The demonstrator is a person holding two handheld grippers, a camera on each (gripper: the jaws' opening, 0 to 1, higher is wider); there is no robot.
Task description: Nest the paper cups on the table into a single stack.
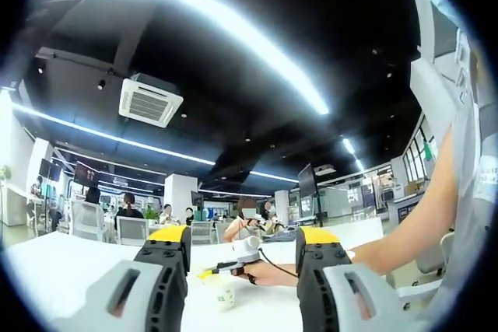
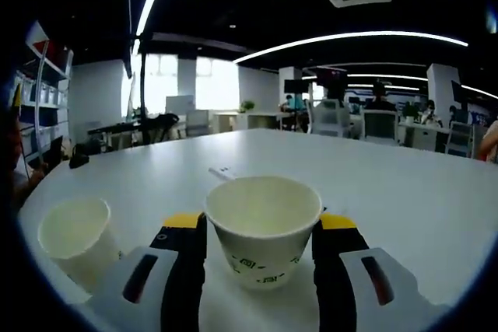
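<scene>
- Right hand-held gripper [image 2: 261,258], in our right gripper view, pinches a paper cup [image 2: 263,227] between its jaws; the cup stands upright, mouth up, long axis vertical, over the white surface [image 2: 405,192].
- Left hand-held gripper [image 1: 243,270] we see with jaws spread, nothing between them.
- Second cup [image 2: 75,237] stands upright just left of the jaws, mouth up.
- Small printed cup [image 1: 224,293] sits on the surface ahead of the left jaws.

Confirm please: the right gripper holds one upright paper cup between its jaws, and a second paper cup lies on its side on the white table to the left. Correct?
Not quite. In the right gripper view the second paper cup stands upright, mouth open upward, not on its side. The right gripper does hold an upright cup over the white table.
</scene>
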